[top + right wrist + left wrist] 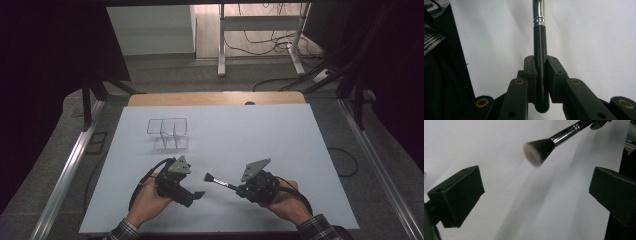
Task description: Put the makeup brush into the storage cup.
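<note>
makeup brush [540, 50] between right gripper [540, 67] jaws

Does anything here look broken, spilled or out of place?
Nothing stands out. The right gripper clamps the makeup brush squarely by its black handle, bristles whole and pointing toward the open left gripper. The clear organizer stands upright farther back on the white table, with no spills or damage visible.

clear divided organizer [168, 132] on white table [260, 130], cables on floor [260, 42]
</note>
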### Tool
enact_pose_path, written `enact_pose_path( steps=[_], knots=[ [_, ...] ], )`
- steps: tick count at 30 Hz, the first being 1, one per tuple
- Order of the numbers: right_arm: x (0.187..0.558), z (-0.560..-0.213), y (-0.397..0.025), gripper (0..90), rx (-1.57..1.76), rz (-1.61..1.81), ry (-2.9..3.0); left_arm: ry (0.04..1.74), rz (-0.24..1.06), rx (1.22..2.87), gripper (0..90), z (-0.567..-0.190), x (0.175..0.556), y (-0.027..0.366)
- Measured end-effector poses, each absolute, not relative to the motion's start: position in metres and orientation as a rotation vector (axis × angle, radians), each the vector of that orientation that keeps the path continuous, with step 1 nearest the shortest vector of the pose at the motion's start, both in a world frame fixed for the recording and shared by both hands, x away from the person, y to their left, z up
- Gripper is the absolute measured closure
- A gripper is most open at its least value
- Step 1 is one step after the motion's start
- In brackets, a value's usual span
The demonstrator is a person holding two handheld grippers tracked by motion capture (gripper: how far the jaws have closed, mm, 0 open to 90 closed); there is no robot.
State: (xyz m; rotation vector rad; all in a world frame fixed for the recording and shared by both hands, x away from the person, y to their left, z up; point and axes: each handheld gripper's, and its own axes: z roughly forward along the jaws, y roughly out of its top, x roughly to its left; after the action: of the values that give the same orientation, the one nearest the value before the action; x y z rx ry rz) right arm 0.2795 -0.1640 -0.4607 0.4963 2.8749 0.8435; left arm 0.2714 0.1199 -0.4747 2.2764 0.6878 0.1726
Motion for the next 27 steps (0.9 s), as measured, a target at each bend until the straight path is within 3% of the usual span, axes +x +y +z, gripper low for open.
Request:
enact_pose_path(
  steps=[27],
  knots=[
    [0.281,-0.455,-0.175,78.5,0.637,0.919,2.724,0.789,0.017,2.143,0.0,-0.482,0.275,0.135]
  ],
)
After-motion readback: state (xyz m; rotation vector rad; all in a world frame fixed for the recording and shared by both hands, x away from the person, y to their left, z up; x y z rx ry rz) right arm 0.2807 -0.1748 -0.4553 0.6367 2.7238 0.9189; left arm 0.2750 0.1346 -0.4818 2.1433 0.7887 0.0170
